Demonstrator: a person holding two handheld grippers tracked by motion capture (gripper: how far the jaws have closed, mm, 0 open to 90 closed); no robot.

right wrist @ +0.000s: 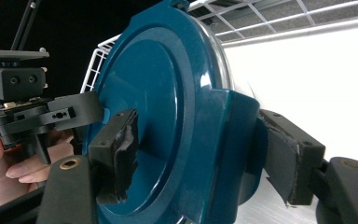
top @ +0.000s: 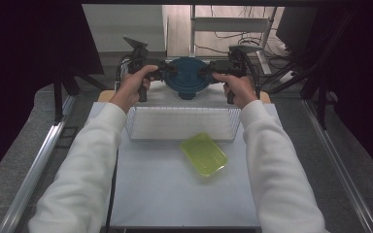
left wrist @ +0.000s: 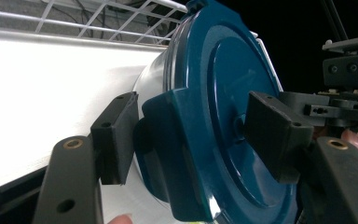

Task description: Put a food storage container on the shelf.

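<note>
High view, object: a round blue-lidded container (top: pixel 187 77) sits at the far end of the table (top: pixel 175 194), beyond a white wire basket (top: pixel 182 124); a yellow-green lid (top: pixel 204 154) lies nearer the person.
High view, tools: the left gripper (top: pixel 167 71) and right gripper (top: pixel 206 71) meet the container from opposite sides, each at a side latch.
Left gripper view, jaws: they straddle the blue latch tab (left wrist: pixel 177 154) about half open. One pad (left wrist: pixel 116 135) stands just off the tab; the other pad (left wrist: pixel 272 130) lies against the lid face. No firm clamp is evident.
Right gripper view, jaws: set wide around the opposite latch tab (right wrist: pixel 230 149). The worn inner pad (right wrist: pixel 119 149) is near the lid face, the outer pad (right wrist: pixel 284 158) just beside the tab; a gap shows, so nothing is held.
Hazard, slip: with neither latch truly pinched, a lift or pull would probably let the container drop or tip.
Hazard, uneven action: if one side grips before the other, the container could likely twist or slide toward the basket.
Hazard, pad: the frayed right pad may lose purchase on the glossy plastic.
</note>
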